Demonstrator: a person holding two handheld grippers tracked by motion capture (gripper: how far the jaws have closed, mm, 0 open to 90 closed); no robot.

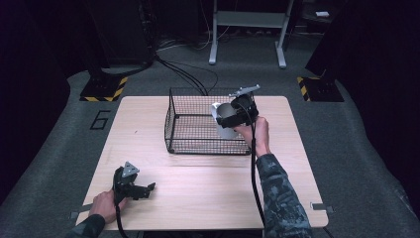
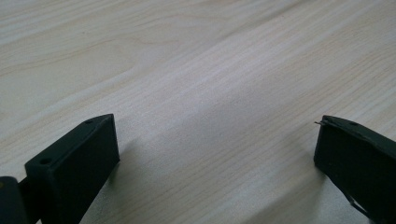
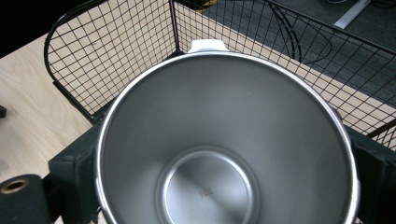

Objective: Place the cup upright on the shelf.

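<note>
We have the R gripper (image 1: pixel 233 118) clamped on the steel cup (image 3: pixel 224 154), held over the wire basket (image 1: pixel 193 144); release still pending. L gripper (image 1: pixel 143 189) idle on table (image 1: pixel 208 178), jaws apart.

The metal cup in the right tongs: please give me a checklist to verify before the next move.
1. Right tongs closed on the metal cup: ok, a jaw on each side.
2. Cup empty: ok.
3. Cup above the wire basket: ok.
4. Basket floor under the cup free: cannot tell.
5. Left tongs out of the way: ok, open, low over the table.
</note>
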